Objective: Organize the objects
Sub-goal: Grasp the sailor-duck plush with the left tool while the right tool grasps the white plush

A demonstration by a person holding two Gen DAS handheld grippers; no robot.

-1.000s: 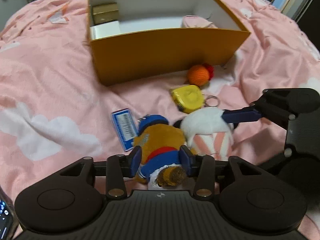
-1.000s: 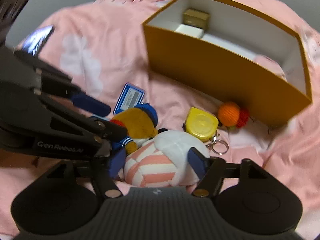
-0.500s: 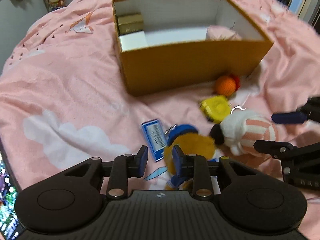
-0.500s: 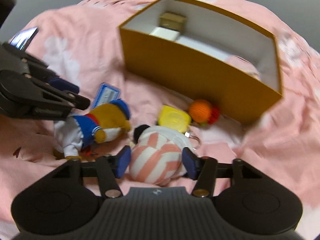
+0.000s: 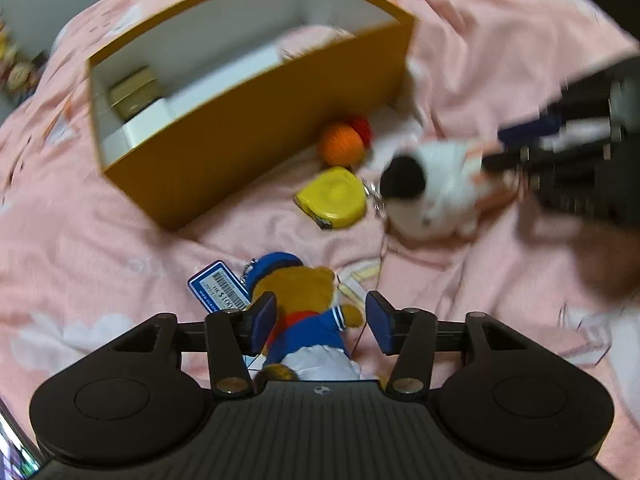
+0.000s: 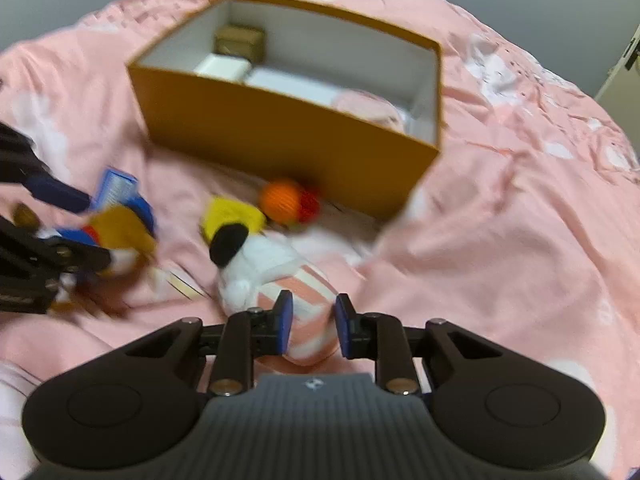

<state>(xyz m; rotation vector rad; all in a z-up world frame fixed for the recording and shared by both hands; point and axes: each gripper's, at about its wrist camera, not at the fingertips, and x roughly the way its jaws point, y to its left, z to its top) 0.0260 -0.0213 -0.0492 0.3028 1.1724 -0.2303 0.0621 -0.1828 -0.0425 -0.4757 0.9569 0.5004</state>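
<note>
A bear plush in a blue sailor suit (image 5: 308,304) lies on the pink bedcover between the fingers of my left gripper (image 5: 320,322). Its jaws are opening, and the right pad (image 5: 378,320) stands clear of the bear. My right gripper (image 6: 314,322) is closing, and its pads squeeze the pink-striped body of a white plush (image 6: 264,268). The left wrist view shows that plush (image 5: 436,196) held by the right gripper (image 5: 500,146). An open orange box (image 5: 256,120) (image 6: 280,132) stands behind them.
An orange knitted ball (image 5: 340,144), a yellow tape measure (image 5: 332,198) and a blue barcode tag (image 5: 218,286) lie in front of the box. Inside the box are a gold box (image 6: 240,42), a white box (image 6: 222,66) and something pink. A phone screen (image 5: 8,448) glows at the lower left.
The right gripper closed on the striped plush and drew it away from the bear. The left gripper narrowed beside the bear, then widened and now straddles it.
</note>
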